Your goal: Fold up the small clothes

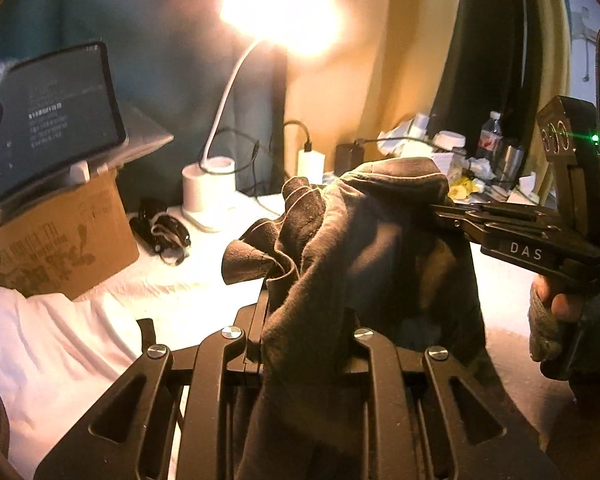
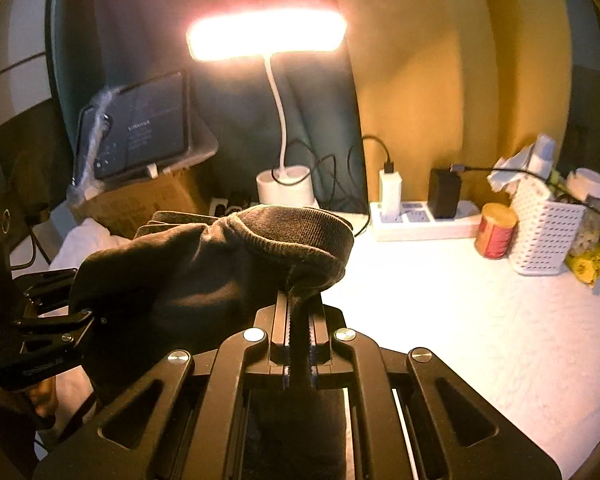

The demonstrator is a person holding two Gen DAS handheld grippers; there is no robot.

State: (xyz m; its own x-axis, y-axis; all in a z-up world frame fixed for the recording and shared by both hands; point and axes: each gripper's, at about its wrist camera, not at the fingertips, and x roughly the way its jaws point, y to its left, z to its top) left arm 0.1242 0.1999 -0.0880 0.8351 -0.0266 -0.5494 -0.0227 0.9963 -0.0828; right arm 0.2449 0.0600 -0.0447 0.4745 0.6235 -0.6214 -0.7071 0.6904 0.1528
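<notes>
Between both grippers' fingers (image 2: 280, 312), dark garment (image 2: 204, 276)

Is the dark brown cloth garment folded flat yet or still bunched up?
Bunched up: the dark brown cloth garment hangs crumpled above the white tabletop, pinched by both grippers.

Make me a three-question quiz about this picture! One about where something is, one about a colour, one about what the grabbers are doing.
1. Where is the red can?
A. next to the white basket
B. on the cardboard box
C. under the lamp

2. What colour is the garment?
A. white
B. dark brown
C. yellow

3. What are the left gripper and right gripper doing?
A. both open
B. one holds the can
C. both pinch the garment

Answers: A, the can stands beside the basket; B, the cloth looks dark brown; C, cloth sits between each pair of jaws.
</notes>
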